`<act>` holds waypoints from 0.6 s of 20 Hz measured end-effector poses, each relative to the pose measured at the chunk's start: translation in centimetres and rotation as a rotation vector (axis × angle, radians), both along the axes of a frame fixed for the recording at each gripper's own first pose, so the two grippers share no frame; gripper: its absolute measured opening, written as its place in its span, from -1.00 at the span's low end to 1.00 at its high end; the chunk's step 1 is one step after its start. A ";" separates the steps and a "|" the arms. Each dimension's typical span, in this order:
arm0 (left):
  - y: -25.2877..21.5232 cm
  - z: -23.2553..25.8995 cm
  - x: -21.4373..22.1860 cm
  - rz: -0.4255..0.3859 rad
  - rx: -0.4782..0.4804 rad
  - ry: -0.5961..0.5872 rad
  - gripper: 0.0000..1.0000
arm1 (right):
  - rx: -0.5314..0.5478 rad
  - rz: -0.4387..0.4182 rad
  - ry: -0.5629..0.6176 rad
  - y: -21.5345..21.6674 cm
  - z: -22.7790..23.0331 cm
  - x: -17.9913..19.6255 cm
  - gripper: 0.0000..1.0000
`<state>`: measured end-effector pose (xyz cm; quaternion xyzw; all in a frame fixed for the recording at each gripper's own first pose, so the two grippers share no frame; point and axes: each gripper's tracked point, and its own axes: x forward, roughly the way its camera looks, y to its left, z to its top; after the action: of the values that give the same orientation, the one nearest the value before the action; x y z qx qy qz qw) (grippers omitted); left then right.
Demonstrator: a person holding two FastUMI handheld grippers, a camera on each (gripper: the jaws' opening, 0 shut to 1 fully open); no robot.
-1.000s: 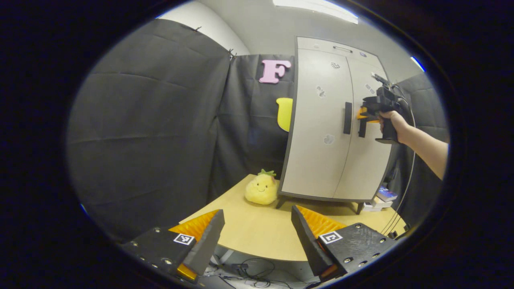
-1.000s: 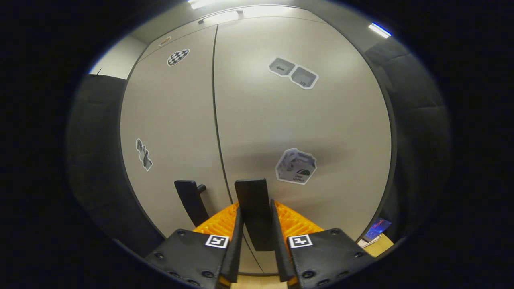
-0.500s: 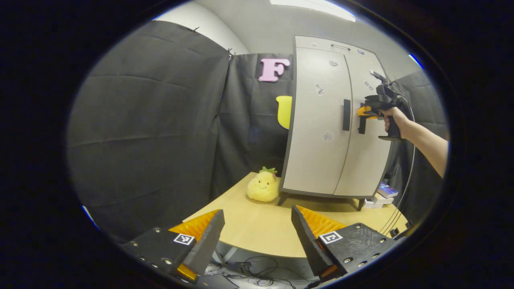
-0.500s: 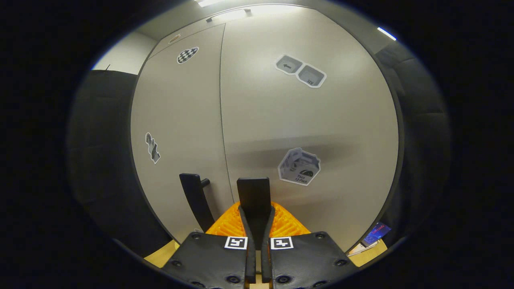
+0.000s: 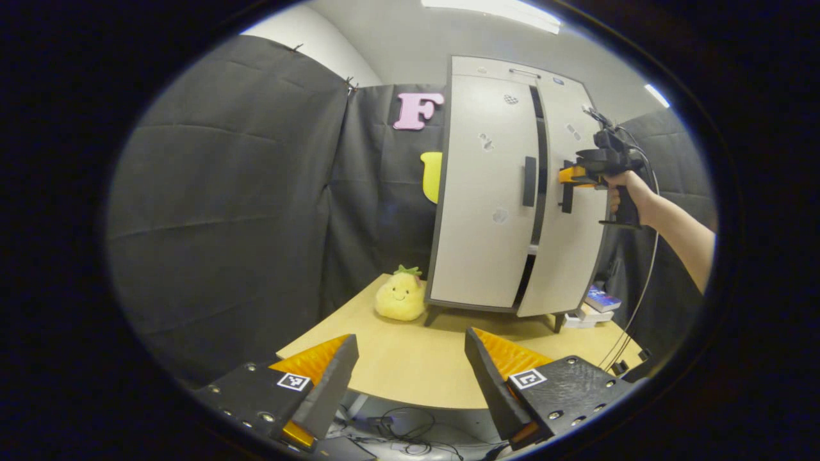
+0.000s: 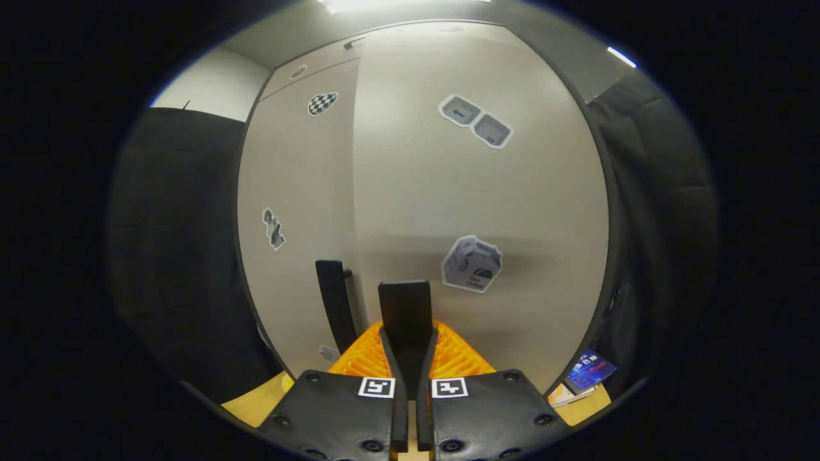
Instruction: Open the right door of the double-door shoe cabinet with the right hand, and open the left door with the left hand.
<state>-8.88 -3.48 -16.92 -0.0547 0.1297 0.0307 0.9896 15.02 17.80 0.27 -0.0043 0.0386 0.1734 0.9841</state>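
At 2 o'clock in the left gripper view, the shoe cabinet (image 5: 506, 192) stands on a wooden table (image 5: 410, 371), its right door (image 5: 573, 250) swung slightly ajar so a dark gap separates it from the closed left door (image 5: 487, 192); what lies inside cannot be made out. The right gripper (image 6: 407, 333) clamps both fingers on the right door's handle (image 6: 405, 307), with the left door's handle (image 6: 333, 301) at 11 o'clock from it. Door stickers (image 6: 472, 264) carry writing too small to tell. The left gripper (image 5: 410, 378) hangs wide apart, holding nothing, well back from the cabinet. A plush toy (image 5: 400, 298) sits beside the cabinet's foot.
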 end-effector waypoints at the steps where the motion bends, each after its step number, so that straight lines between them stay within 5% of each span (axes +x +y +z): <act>1: -0.1 0.1 0.0 -0.002 0.004 -0.002 0.92 | 0.009 0.008 0.004 -0.4 0.0 -0.6 -0.87; 12: -1.1 1.9 1.5 -0.005 -0.091 -0.011 0.92 | 0.043 0.004 0.010 -5.2 0.2 -5.8 -0.87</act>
<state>-7.33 -4.54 -15.00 -0.0997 0.1258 0.0218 0.9868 9.21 12.56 0.47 0.0179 0.0398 0.1763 0.9834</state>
